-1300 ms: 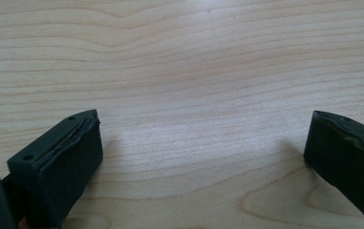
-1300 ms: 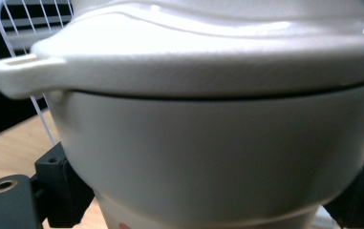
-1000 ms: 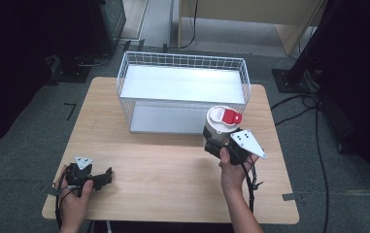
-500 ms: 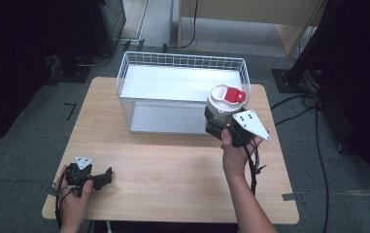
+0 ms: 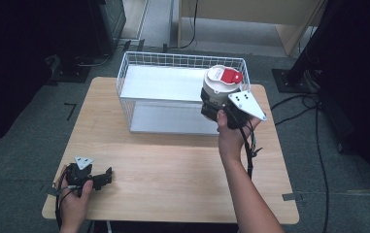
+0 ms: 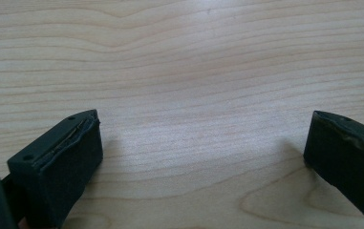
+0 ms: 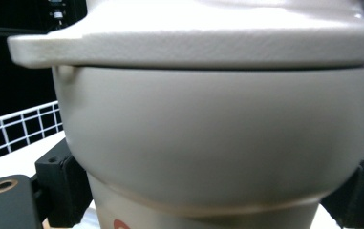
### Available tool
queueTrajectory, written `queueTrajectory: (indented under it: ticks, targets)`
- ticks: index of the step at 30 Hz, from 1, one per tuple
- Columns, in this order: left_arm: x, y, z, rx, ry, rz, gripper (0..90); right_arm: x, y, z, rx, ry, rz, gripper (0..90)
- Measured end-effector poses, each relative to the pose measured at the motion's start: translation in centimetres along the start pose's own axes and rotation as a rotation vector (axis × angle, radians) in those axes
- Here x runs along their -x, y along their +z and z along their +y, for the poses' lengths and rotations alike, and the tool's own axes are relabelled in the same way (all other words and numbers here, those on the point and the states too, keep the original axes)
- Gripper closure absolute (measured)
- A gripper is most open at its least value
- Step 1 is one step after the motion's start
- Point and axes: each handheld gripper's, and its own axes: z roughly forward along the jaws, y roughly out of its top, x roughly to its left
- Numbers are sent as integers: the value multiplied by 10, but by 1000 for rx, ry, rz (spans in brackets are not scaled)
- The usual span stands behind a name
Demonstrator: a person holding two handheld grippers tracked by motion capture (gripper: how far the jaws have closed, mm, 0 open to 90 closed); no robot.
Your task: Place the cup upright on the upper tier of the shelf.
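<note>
Jar [image 5: 220, 87] upright, red lid up, clamped in right gripper [image 5: 210, 108].

Cream container [image 5: 220, 88], red lid patch; white wire basket [image 5: 139, 68]; pale wood-grain table [image 5: 173, 165]; black fingers [image 6: 55, 167].

Both forearms are bare, with no sleeve showing at the bottom of the high view. The left gripper [image 5: 106, 174], at the lower left of the frame, is a compact black block topped by a small grey three-cornered plate with dark dots. The right gripper [image 5: 210, 104], right of centre, is also black and carries a larger grey three-cornered plate with three dark holes; a black cable loops down from it along the wrist. In the left gripper view, the jaws are thick, matt-black rectangular blocks with small screw holes and a seam along their top edge. In the right gripper view, a brass-coloured ringed hole sits in the black body at lower left.
</note>
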Motion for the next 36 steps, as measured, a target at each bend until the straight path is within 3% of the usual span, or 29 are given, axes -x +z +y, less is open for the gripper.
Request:
queueTrajectory:
  ticks: [11, 36]
  targets:
    - [0, 0, 0, 0, -1, -1, 0, -9, 29, 16, 3, -7, 2, 93]
    - [0, 0, 0, 0, 2, 0, 0, -23, 106, 13, -38, 13, -2, 93]
